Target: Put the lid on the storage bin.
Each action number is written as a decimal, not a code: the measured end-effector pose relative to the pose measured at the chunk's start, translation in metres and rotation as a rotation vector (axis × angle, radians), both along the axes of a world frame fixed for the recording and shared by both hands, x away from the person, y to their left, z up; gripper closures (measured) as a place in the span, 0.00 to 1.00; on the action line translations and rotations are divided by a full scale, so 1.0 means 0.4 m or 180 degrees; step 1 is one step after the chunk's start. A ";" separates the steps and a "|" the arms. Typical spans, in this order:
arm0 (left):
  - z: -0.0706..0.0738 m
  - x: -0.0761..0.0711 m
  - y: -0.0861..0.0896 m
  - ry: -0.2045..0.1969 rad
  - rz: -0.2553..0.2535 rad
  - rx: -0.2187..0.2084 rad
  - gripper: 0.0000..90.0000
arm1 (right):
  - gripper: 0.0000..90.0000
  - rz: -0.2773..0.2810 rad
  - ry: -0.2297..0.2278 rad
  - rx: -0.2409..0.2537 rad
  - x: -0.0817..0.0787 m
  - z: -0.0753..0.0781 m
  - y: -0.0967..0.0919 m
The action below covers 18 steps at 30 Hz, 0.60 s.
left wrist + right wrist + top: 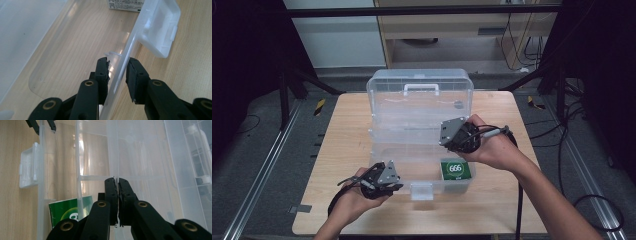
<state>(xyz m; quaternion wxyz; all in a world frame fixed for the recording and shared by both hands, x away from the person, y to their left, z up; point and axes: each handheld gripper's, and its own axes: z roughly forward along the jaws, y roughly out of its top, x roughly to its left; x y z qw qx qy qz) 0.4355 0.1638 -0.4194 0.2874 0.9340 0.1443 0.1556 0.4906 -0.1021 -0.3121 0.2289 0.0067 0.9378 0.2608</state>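
The right gripper (118, 182) has its two black jaws closed on the thin upright edge of a clear plastic tray (113, 157) inside the transparent storage box (175, 170). Below and to the left, a green carton (66, 212) (white lettering, partly hidden by the jaw) lies in a box compartment. The white latch (27, 167) hangs over the wooden table (12, 195), and the left gripper (45, 125) straddles the box wall at top left.

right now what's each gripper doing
left gripper: jaws around the front wall of the clear box, a gap at one pad, grip cannot be told
right gripper: shut on a thin clear wall inside the box
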 end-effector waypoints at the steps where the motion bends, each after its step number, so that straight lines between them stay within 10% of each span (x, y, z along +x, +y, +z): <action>1: -0.001 0.003 -0.002 -0.0014 0.0011 -0.0014 0.79 | 0.97 0.0000 0.0001 0.0012 0.007 0.001 -0.001; 18: -0.003 0.004 -0.005 -0.0060 -0.0009 0.0001 0.79 | 0.96 0.0070 0.0064 0.0043 -0.040 -0.035 -0.018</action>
